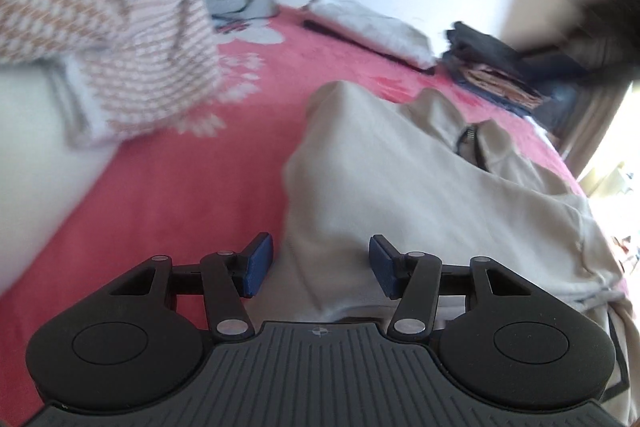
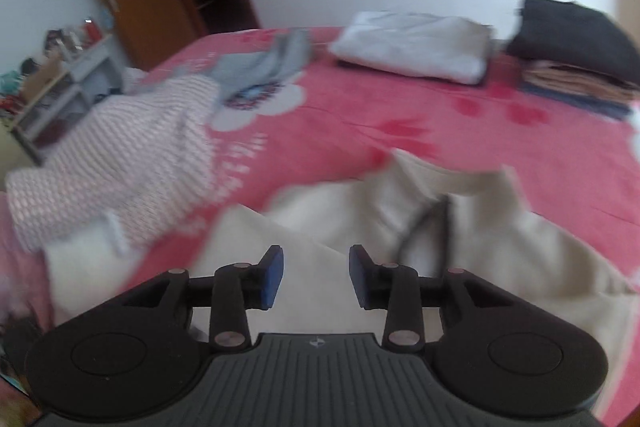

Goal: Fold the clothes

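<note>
- The beige zip-neck top [image 2: 460,247] lies on the pink floral bedspread [image 2: 400,115], partly folded: a flap of the body is laid over itself toward the near edge, and the collar with its dark zipper points away toward the far side of the bed.
- The left gripper [image 1: 321,265] hangs over the near left part of that top, blue pads apart, nothing between them.
- The right gripper [image 2: 316,277] hovers over the folded flap, jaws parted and pinching no cloth.
- The step in hand looks like choosing the next hold. Doing it well probably means each gripper taking an outer edge or corner, not the loose middle, so the layers travel together and the collar stays flat.
- Both views are blurred, so the exact hem line is hard to pick out; better to settle before closing on it.
- To the left, just beside the top, a striped pink-and-white garment [image 2: 120,155] sits crumpled, and could snag on a wide swing.
- Farther off, well apart, lie a folded white garment [image 2: 416,47], a grey one [image 2: 264,63] and a stack of dark folded clothes [image 2: 576,47].
- Bare bedspread between the top and those piles leaves room to fold away from the person.
</note>
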The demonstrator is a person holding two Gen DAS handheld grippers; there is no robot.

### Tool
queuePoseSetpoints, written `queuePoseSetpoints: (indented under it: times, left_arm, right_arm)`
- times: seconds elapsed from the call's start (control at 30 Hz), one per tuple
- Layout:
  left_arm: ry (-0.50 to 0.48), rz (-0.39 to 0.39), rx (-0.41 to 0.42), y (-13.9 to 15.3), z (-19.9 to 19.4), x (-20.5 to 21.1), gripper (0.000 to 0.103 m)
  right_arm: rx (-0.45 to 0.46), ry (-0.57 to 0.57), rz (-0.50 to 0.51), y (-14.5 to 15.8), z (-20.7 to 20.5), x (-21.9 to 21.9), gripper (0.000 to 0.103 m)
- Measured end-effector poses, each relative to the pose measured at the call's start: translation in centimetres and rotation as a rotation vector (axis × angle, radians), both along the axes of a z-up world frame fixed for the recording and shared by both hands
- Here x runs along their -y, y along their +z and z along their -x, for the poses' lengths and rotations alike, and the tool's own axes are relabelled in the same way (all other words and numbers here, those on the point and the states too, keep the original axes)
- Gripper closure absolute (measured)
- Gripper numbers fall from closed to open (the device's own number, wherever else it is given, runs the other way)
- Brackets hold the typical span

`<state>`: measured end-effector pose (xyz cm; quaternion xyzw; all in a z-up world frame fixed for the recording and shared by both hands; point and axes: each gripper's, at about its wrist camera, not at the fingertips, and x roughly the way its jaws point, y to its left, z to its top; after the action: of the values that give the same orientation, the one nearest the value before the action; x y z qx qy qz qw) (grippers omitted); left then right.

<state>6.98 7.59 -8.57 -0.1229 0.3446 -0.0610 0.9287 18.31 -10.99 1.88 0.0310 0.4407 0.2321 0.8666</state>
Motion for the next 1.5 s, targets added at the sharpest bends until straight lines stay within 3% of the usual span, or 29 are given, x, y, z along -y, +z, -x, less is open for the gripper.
queuePoseSetpoints:
  times: [0.1, 0.23, 0.4, 0.53, 0.6, 0.7, 0.8, 0.9, 0.97, 1.07, 1.13, 1.17, 1.33, 1.4, 1.5]
  left_arm:
    - [-0.025, -0.057, 0.035, -0.2, 0.7, 1.0, 0.050]
    - [-0.038, -0.073, 0.051, -0.5, 0.7, 1.4, 0.050]
    - [-0.066, -0.096, 0.071, -0.7, 1.1, 1.8, 0.050]
    - [-0.095, -0.129, 0.092, -0.8, 1.6, 2.3, 0.050]
    - [-0.103, -0.136, 0.098, -0.9, 1.8, 2.4, 0.050]
    - [-0.110, -0.123, 0.091, -1.0, 1.7, 2.2, 0.050]
    - [-0.107, -0.093, 0.076, -1.1, 1.4, 1.8, 0.050]
    - [-0.109, -0.098, 0.079, -1.3, 1.4, 2.0, 0.050]
    - [-0.109, -0.102, 0.082, -1.4, 1.4, 2.2, 0.050]
    - [-0.102, -0.108, 0.086, -1.5, 1.4, 2.3, 0.050]
    - [-0.092, -0.104, 0.082, -1.4, 1.4, 2.3, 0.049]
    - [-0.084, -0.093, 0.075, -1.4, 1.3, 2.2, 0.049]
    - [-0.063, -0.021, 0.053, -1.3, 1.0, 1.1, 0.049]
    - [-0.051, 0.039, 0.042, -1.3, 0.8, 0.1, 0.049]
    - [-0.022, 0.154, 0.019, -1.5, 0.5, -1.5, 0.049]
  right_arm:
    - [-0.031, 0.101, 0.011, -0.1, -2.7, -4.8, 0.056]
    - [0.001, 0.286, 0.183, -1.2, -4.9, -12.5, 0.042]
    - [-0.043, 0.466, 0.433, -5.8, -6.8, -19.5, 0.041]
    - [-0.125, 0.519, 0.609, -10.0, -7.9, -20.4, 0.048]
    - [-0.106, 0.485, 0.597, -9.8, -8.0, -19.0, 0.085]
    - [-0.059, 0.378, 0.501, -8.4, -8.0, -16.2, 0.100]
    - [0.041, 0.168, 0.322, -5.6, -7.3, -11.9, 0.103]
    - [0.003, -0.009, 0.145, -4.7, -7.5, -7.8, 0.103]
    - [-0.041, -0.036, 0.046, -5.0, -8.1, -6.0, 0.103]
    - [-0.134, -0.007, 0.004, -5.2, -9.4, -6.2, 0.099]
    - [-0.197, 0.031, -0.016, -5.4, -10.1, -7.4, 0.081]
    - [-0.208, 0.052, -0.013, -5.4, -10.1, -8.1, 0.064]
    - [-0.184, 0.178, 0.056, -5.3, -9.3, -10.7, 0.059]
    - [-0.231, 0.238, 0.077, -6.2, -9.0, -11.2, 0.045]
    - [-0.254, 0.267, 0.095, -7.2, -8.2, -10.7, 0.042]
